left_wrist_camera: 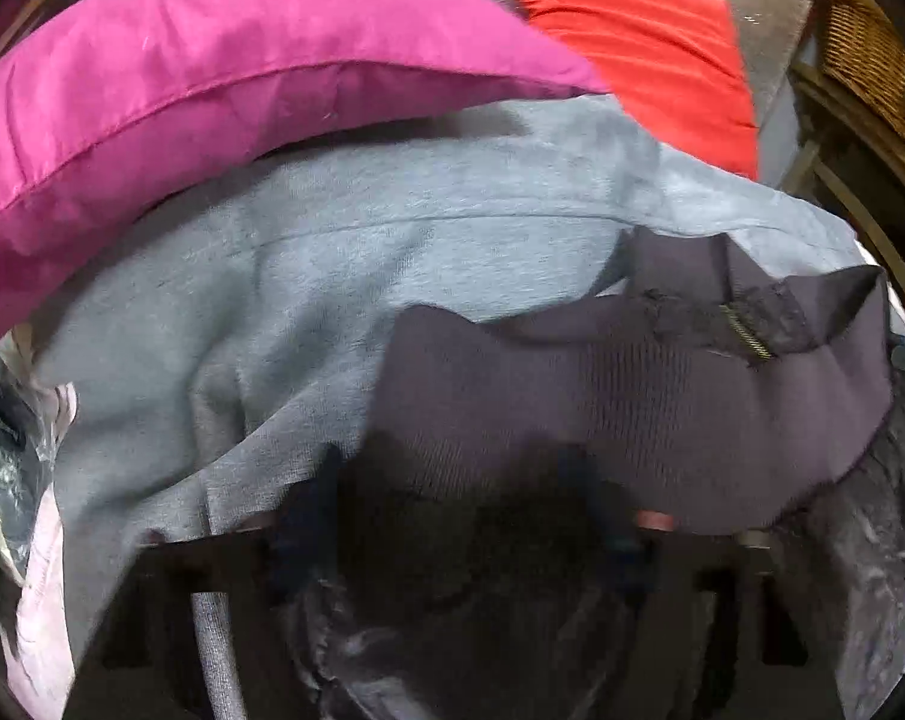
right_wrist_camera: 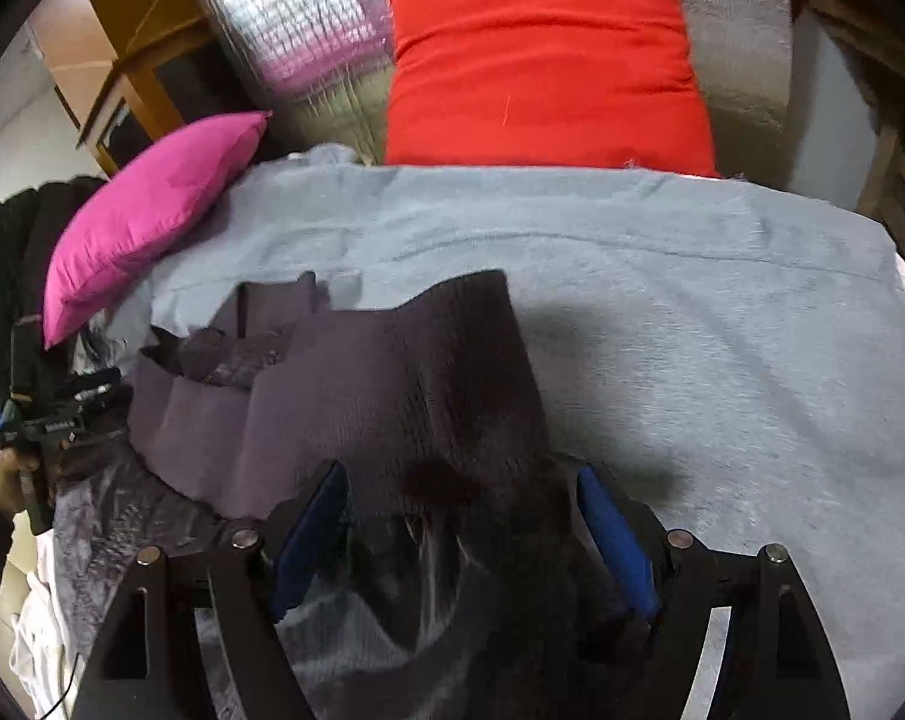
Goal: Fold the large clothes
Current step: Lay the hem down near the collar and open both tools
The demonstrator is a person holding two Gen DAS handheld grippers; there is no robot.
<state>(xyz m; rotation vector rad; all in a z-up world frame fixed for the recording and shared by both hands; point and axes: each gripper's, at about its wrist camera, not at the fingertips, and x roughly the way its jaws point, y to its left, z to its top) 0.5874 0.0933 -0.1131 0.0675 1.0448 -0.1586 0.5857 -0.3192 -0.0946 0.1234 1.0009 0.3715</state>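
The dark purple garment (right_wrist_camera: pixel 356 384) lies on the grey blanket (right_wrist_camera: pixel 692 312), its edge bunched between the right gripper's (right_wrist_camera: pixel 461 531) spread jaws and the left gripper (left_wrist_camera: pixel 464 516) pinching it, so the fold is starting; next, carry both corners across evenly.

white label on left tool (right_wrist_camera: pixel 62 420), lettering too blurred to read
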